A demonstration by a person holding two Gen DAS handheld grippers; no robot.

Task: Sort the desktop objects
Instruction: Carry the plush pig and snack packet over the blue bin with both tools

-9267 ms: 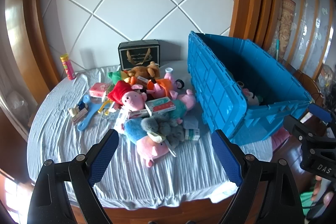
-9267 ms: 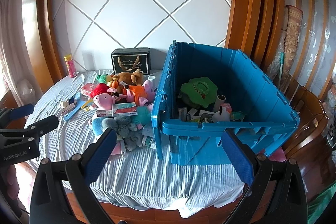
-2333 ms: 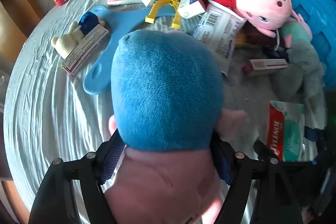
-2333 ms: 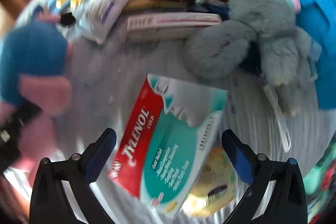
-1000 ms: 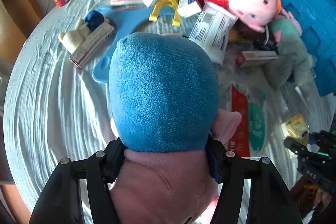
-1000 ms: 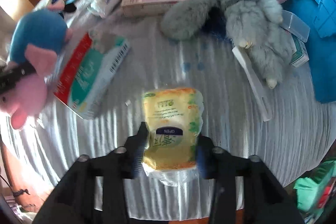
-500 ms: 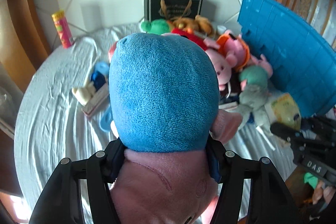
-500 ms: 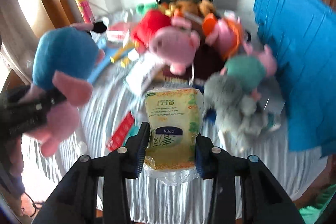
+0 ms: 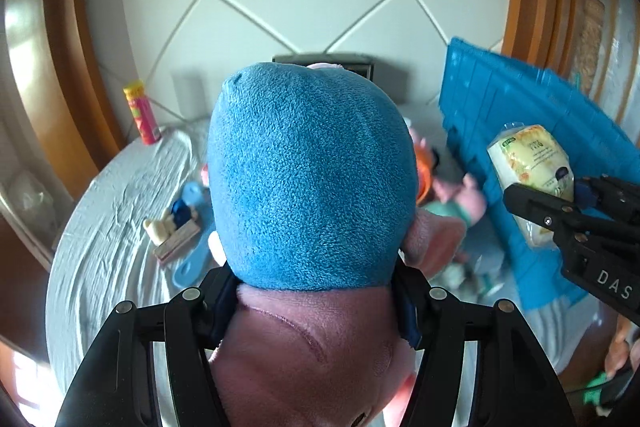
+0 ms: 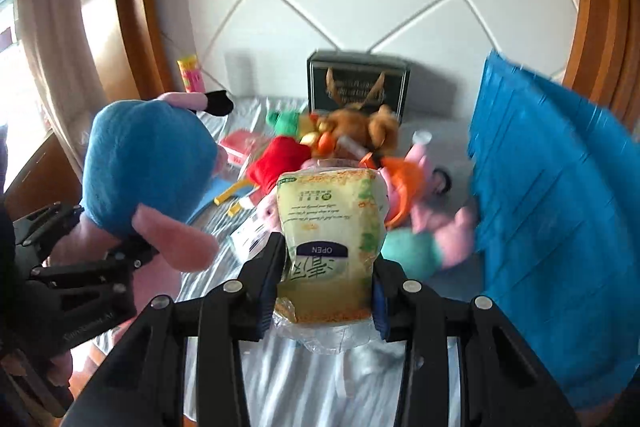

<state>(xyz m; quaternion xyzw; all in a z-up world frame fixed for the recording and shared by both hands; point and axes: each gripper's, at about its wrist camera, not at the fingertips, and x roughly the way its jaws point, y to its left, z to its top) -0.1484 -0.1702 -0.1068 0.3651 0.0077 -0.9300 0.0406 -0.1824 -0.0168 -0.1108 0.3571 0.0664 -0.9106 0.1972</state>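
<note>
Left gripper (image 9: 316,303) clamped on blue-and-pink plush pig (image 9: 312,179) — right gripper (image 10: 326,291) clamped on yellow wipes pack (image 10: 330,227) — blue crate (image 10: 552,211) beside.

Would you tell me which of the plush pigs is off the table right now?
The blue-bodied pig, clamped in the left gripper; the red and orange ones lie in the pile.

yellow pouch (image 10: 330,227) clamped in right gripper (image 10: 325,287) (blue crate (image 10: 552,211) at right)
</note>
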